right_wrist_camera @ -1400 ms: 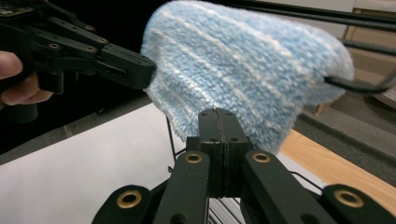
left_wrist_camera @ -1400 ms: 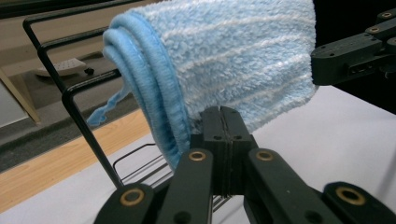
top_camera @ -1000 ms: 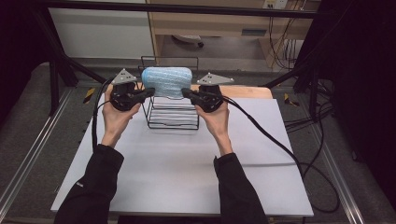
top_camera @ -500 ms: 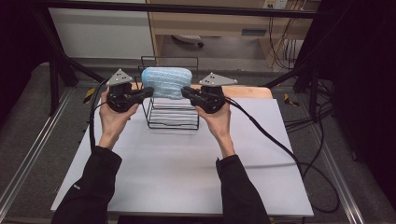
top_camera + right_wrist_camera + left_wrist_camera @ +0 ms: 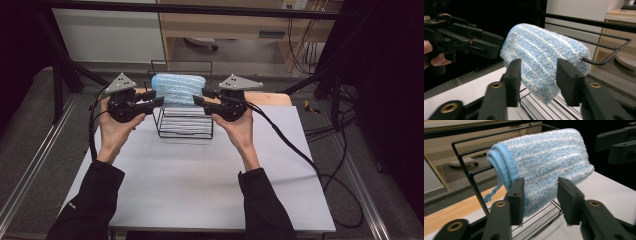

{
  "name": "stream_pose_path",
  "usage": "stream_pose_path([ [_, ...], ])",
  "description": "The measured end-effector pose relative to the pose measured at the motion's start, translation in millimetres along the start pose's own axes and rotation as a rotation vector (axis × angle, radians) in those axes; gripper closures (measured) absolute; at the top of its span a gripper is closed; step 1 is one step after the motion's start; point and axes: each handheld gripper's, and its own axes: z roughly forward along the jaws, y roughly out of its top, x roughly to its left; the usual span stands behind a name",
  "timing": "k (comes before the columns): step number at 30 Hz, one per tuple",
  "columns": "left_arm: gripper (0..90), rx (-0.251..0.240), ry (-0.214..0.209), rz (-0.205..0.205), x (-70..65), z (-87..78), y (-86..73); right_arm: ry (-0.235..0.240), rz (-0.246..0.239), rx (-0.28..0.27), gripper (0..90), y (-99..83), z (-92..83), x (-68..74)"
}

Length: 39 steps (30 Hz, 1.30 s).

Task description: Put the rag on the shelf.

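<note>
While draped over the wire rack [image 5: 182, 125], blue towel [image 5: 179, 90] between two just-opening, unclamped hand-held grippers, left [image 5: 153, 98] and right [image 5: 203, 97].

Both forearms are stretched forward, wrists level. The left tongs [image 5: 156, 97] and right tongs [image 5: 199, 96] are pointed inward at each other, jaws parted, having just been opening.

A lab-like recording bay: black metal frame [image 5: 60, 75], trailing cables [image 5: 320, 165], white table [image 5: 200, 185], dark curtains [image 5: 390, 100].
</note>
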Motion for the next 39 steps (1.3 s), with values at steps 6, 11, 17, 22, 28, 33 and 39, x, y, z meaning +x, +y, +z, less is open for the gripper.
stream_pose_path([
  [6,43.6,0.019,0.010,-0.006,-1.3,-8.9,-12.8,-0.001,0.014,0.032,36.2,-4.1,-10.7,2.1],
  [11,35.3,0.026,0.011,-0.010,-1.9,-15.8,-25.9,-0.009,0.027,0.059,27.5,-10.5,-18.9,-0.1],
  [17,28.0,0.034,-0.001,-0.017,-1.7,-21.6,-38.5,-0.018,0.021,0.074,17.3,-20.3,-31.0,-2.4],
  [22,22.0,0.044,-0.007,-0.017,-2.1,-22.9,-53.4,-0.025,0.022,0.094,10.8,-33.7,-42.6,-6.8],
  [28,15.9,0.056,-0.016,-0.012,-5.9,-21.6,-77.0,-0.022,0.033,0.111,7.4,-56.4,-56.5,-13.4],
  [33,10.7,0.072,-0.016,-0.005,-11.2,-18.8,-96.6,-0.032,0.057,0.127,4.8,-76.6,-67.0,-18.1],
  [39,9.8,0.083,-0.029,-0.013,-16.7,-18.8,-118.3,-0.034,0.090,0.162,2.0,-98.6,-77.2,-22.4],
])
